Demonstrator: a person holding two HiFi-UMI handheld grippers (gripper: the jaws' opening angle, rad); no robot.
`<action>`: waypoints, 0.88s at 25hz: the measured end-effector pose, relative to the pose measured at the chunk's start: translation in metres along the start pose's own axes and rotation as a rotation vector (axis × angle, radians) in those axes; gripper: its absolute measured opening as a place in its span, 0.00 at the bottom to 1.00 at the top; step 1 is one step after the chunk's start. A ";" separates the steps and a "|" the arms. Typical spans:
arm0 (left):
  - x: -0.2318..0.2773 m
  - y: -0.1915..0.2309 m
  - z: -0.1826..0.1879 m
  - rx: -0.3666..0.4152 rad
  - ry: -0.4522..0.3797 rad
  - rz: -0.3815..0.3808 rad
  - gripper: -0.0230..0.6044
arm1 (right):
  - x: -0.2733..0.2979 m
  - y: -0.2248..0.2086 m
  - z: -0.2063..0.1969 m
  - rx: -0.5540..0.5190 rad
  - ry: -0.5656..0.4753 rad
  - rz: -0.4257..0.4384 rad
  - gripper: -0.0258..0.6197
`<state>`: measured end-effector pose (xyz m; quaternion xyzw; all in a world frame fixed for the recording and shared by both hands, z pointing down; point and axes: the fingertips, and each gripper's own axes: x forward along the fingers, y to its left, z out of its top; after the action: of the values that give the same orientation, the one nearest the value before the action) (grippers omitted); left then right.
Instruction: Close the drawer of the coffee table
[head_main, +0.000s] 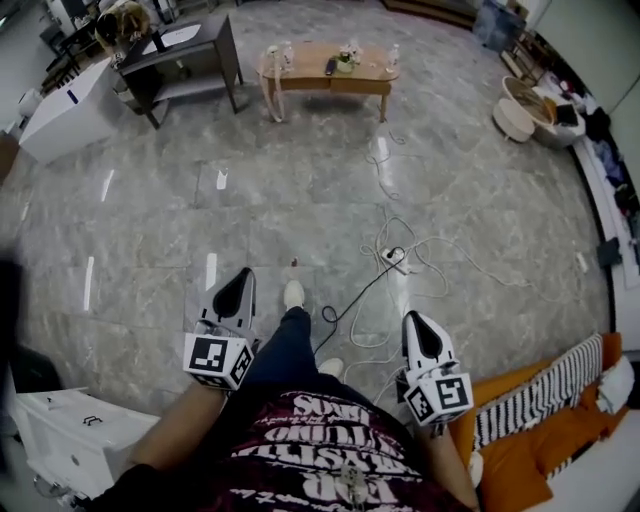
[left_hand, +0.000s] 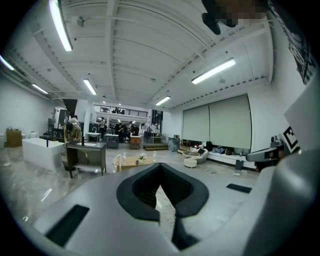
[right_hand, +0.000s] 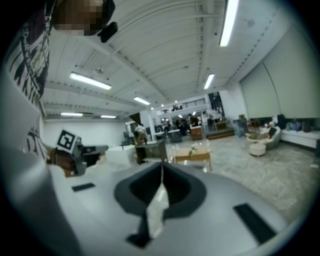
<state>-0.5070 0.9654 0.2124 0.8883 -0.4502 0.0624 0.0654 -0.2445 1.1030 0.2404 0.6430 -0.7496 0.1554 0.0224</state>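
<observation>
Open marble floor (head_main: 250, 200) toward coffee table (head_main: 325, 75), cables (head_main: 440, 245) and power strip (head_main: 393, 257) lying between

Grey marble floor (head_main: 150, 230); white power strip (head_main: 393, 257) with loose cables ahead of me; dark desk (head_main: 185, 50) far left; orange sofa (head_main: 520, 455) at my right; round white pouf (head_main: 513, 120).

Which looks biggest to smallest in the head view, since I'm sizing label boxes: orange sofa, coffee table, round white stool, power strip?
1. orange sofa, though nearness inflates it and the frame crops it
2. coffee table
3. round white stool
4. power strip
</observation>
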 end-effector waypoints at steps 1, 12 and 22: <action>0.003 0.004 0.004 0.004 -0.004 0.005 0.07 | 0.006 0.003 0.003 -0.002 0.011 0.012 0.09; 0.043 0.084 -0.038 -0.062 0.106 0.047 0.07 | 0.119 0.015 -0.004 0.081 0.084 0.037 0.09; 0.121 0.170 0.015 -0.086 -0.028 -0.024 0.07 | 0.206 0.049 0.055 -0.013 0.055 -0.031 0.09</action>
<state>-0.5728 0.7670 0.2281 0.8909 -0.4426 0.0296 0.0977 -0.3179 0.8972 0.2263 0.6499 -0.7396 0.1677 0.0498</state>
